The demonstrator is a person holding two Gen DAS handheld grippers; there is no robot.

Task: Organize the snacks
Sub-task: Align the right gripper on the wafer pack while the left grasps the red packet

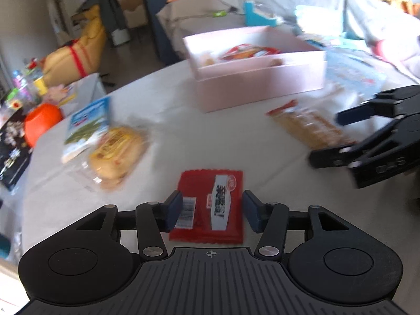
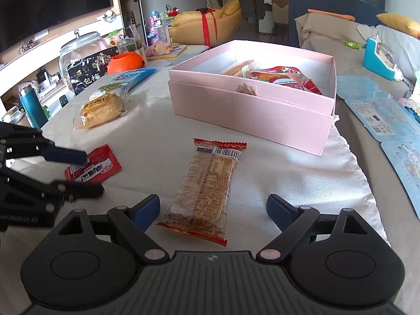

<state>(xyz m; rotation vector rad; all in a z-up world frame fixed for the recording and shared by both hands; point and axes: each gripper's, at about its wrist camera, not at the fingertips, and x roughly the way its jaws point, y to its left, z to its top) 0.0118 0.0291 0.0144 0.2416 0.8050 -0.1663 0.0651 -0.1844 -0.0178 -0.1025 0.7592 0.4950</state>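
A red snack packet [image 1: 210, 206] lies flat on the white tablecloth, between the fingers of my left gripper [image 1: 212, 210], which is open around it; it also shows in the right wrist view [image 2: 95, 166]. A long clear-wrapped cracker pack [image 2: 204, 189] lies between the fingers of my right gripper [image 2: 213, 210], which is open wide; it also shows in the left wrist view [image 1: 311, 124]. The pink box [image 2: 252, 110] stands behind with several snacks inside. A bread bun in clear wrap [image 2: 103, 110] and a blue-green packet [image 2: 131, 78] lie at the left.
An orange pumpkin pot [image 2: 126, 61], a glass jar [image 2: 78, 52] and a black bag [image 2: 90, 68] stand at the table's far left. Blue cards [image 2: 380, 115] lie on the sofa at the right. The table edge drops off to the right.
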